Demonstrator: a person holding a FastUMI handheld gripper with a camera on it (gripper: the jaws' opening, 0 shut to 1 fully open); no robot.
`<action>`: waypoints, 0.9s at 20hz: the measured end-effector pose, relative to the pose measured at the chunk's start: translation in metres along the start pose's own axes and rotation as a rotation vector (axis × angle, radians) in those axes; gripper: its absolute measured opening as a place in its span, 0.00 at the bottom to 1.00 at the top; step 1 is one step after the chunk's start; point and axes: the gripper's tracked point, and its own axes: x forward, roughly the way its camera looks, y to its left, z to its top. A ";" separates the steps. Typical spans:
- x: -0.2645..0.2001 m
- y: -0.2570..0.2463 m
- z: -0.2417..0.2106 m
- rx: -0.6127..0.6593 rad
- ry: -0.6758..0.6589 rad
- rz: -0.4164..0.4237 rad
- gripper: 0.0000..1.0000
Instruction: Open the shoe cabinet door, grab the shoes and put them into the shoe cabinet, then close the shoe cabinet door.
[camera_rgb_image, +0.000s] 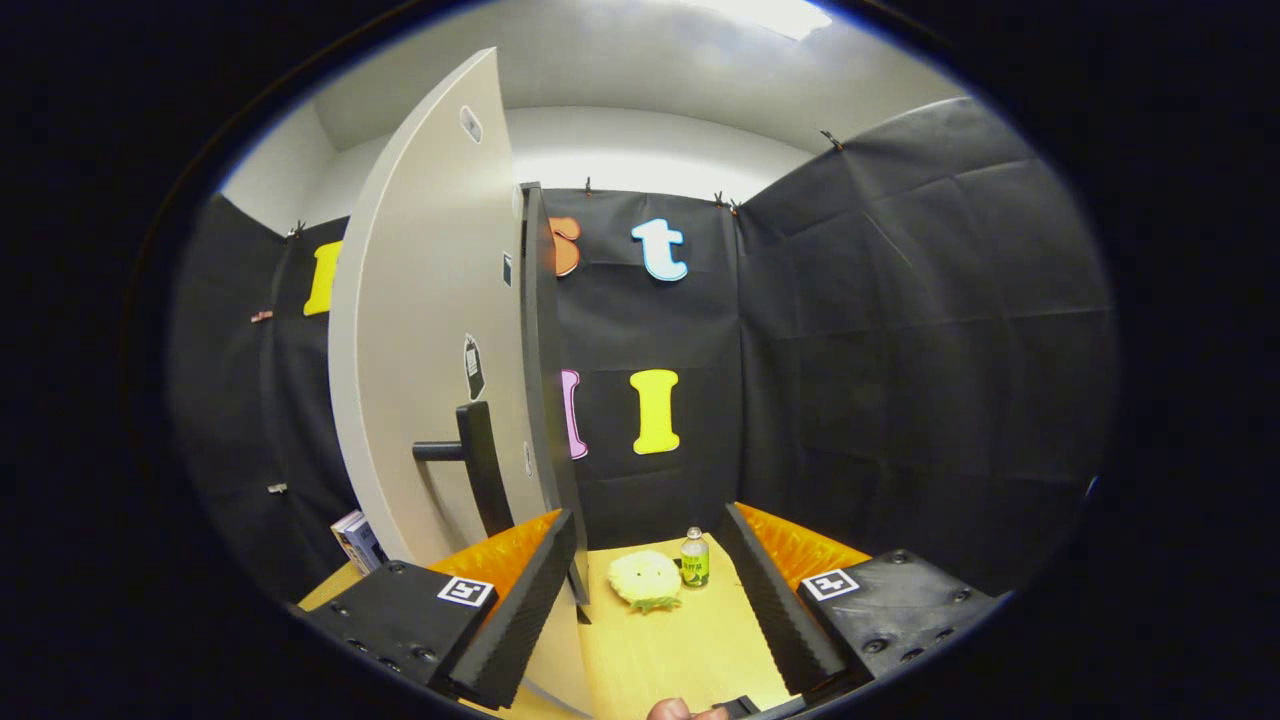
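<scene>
Gripper (650, 610) being held released, nothing between fingers. Cabinet door (430, 330) standing edge-on beside left finger (520, 600); handle (478, 460) possibly being snagged. Bottle (695, 558), yellow object (645, 578) ahead on surface (690, 650) risk being knocked.

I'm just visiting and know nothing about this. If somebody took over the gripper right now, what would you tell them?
Gripper: open, holding nothing.
Cabinet door: swung open just ahead of the left finger, its black handle close by.
On the table beyond the fingers: a yellow fluffy item, possibly the shoe, and a small bottle.
Done: door opened.
Left: put the shoes inside, close the door.
</scene>
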 end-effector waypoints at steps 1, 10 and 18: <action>-0.001 0.001 -0.001 0.009 0.006 -0.005 0.96; -0.012 0.025 -0.004 -0.029 0.022 -0.040 0.97; -0.023 0.077 -0.011 -0.035 0.056 0.013 0.97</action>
